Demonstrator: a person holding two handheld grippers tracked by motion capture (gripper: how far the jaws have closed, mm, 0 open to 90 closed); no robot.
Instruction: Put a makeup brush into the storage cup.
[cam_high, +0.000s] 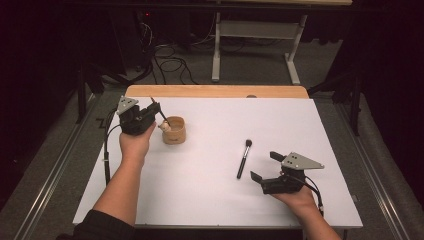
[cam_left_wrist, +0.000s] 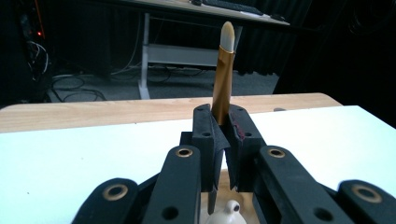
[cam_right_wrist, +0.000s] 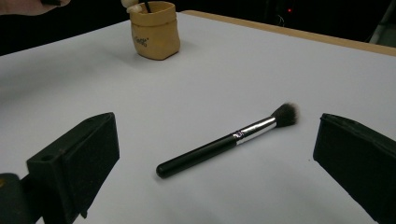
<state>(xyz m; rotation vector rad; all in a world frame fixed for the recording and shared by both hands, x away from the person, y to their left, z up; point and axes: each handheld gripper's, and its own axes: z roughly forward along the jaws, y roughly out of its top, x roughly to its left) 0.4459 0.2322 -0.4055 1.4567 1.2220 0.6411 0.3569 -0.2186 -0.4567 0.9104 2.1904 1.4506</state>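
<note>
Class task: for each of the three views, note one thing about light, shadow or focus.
High view: white table evenly lit, room behind nearly black. Left gripper view: gold brush sharp, near claw links soft. Right gripper view: black brush crisp with faint shadow, its claw's jaws blurred.

We see a matt white sheet (cam_high: 210, 165) covering the table, whose pale wood (cam_high: 215, 91) shows bare at the far edge. The makeup brush (cam_right_wrist: 224, 144) has a glossy black handle, a shiny metal ferrule and soft dark bristles. The tan cup (cam_right_wrist: 154, 30) looks smooth and matt. Both tongs are matt black plastic.
</note>
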